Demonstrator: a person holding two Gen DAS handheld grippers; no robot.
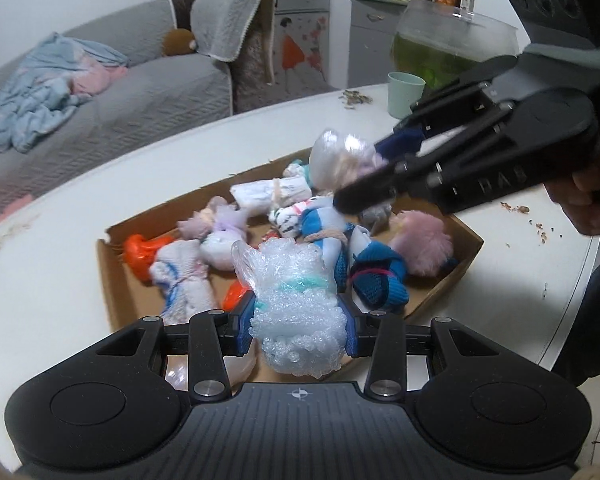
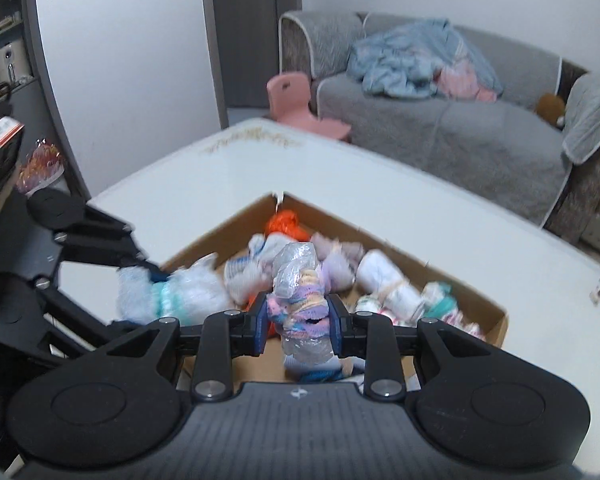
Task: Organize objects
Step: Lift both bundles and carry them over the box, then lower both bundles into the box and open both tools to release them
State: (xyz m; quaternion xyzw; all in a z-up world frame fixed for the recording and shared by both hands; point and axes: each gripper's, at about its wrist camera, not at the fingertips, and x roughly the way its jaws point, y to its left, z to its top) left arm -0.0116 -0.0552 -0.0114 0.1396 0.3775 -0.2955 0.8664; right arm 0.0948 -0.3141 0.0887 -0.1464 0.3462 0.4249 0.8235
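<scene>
Bubble-wrap bundle was pinched by L gripper, pastel plastic-wrapped bundle by R gripper, above cardboard box

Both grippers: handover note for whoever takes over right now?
Left gripper: shut on a bubble-wrap bundle tied with teal band.
Right gripper: shut on a plastic-wrapped pastel bundle.
Both are held over the cardboard box on the white table.
Done: two bundles picked.
Left: place both; many sock and toy bundles remain in the box.
</scene>
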